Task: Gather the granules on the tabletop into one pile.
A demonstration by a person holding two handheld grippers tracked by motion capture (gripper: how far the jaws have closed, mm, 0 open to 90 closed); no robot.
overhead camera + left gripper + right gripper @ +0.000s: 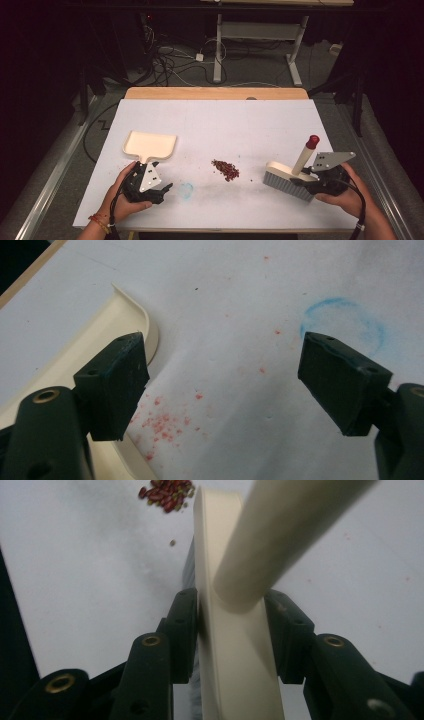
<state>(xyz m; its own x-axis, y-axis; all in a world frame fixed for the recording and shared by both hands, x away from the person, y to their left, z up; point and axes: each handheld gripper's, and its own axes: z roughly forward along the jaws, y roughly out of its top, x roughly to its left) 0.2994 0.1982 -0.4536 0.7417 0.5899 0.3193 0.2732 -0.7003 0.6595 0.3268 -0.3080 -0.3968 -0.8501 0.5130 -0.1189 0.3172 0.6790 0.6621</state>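
The job on this white table looks like sweeping a small heap of dark red beans into a cream plastic dustpan, and it has hardly begun. The right gripper has its jaws clamped on the cream back of a hand brush with grey bristles and a red-capped handle; in the right gripper view the brush block sits squeezed between both pads, with the beans ahead of the jaw tips and slightly left, well apart from the bristles. So the brush is secured, I'd say, but no bean has been pushed yet.

The left gripper hangs with its jaws spread wide and nothing between them. In the left gripper view the dustpan lies beside and partly behind the left-hand jaw, outside the gap, ungrasped. A faint blue ring mark shows just beyond the other jaw.

What remains, by my reckoning: grip the pan, set it near the heap, sweep the beans in.
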